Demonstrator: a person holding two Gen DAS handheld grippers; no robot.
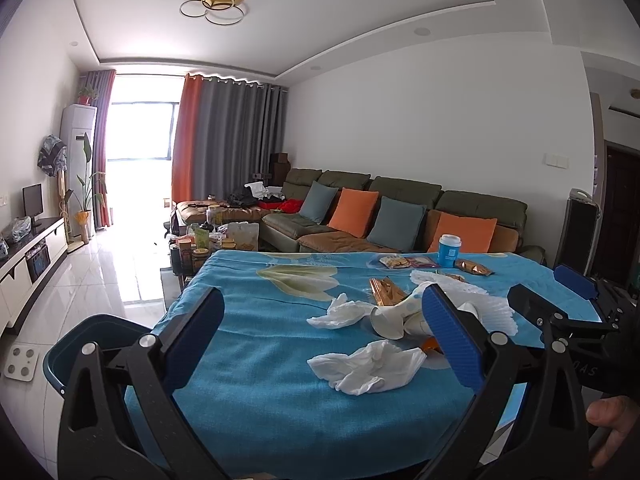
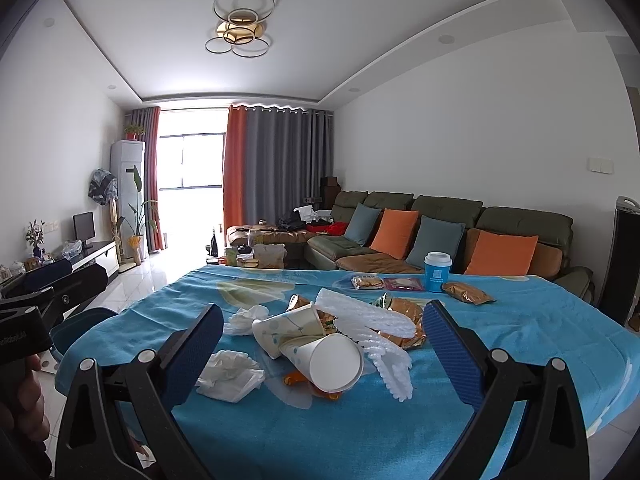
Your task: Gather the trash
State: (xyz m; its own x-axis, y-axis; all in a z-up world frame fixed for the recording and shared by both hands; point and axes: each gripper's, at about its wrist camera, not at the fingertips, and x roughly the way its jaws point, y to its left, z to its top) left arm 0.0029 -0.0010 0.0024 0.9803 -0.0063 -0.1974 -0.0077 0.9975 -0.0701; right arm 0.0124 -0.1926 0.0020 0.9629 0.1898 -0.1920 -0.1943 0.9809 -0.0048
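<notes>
1. A table under a blue flowered cloth (image 2: 520, 320) fills the foreground; its near edge and right end are cut off in both wrist views.
2. A dark blue bin (image 1: 104, 332) stands on the floor at the table's left edge, mostly hidden behind the left gripper's finger (image 1: 196, 332); in the right wrist view only a sliver of its rim (image 2: 86, 316) shows.
3. The left gripper (image 1: 324, 340) hangs above the table with its jaws spread wide and nothing between them.
4. The right gripper (image 2: 324, 356) is likewise wide open and empty, held low over the trash pile.
5. The trash sits mid-table: white foam netting (image 2: 376, 332) drapes over gold foil wrappers (image 2: 404, 312), which are partly buried.
6. Two paper cups lie on their sides, touching: the nearer one (image 2: 332, 364) shows its open mouth, the dotted one (image 2: 288, 328) lies behind it.
7. A crumpled tissue (image 2: 230, 376) lies near the left of the pile, a second tissue (image 2: 248, 320) farther back.
8. Something orange (image 2: 294, 378) peeks from under the nearer cup, too hidden to identify.
9. A blue lidded cup (image 2: 437, 272) stands upright at the far edge among flat snack packets (image 2: 466, 293).
</notes>
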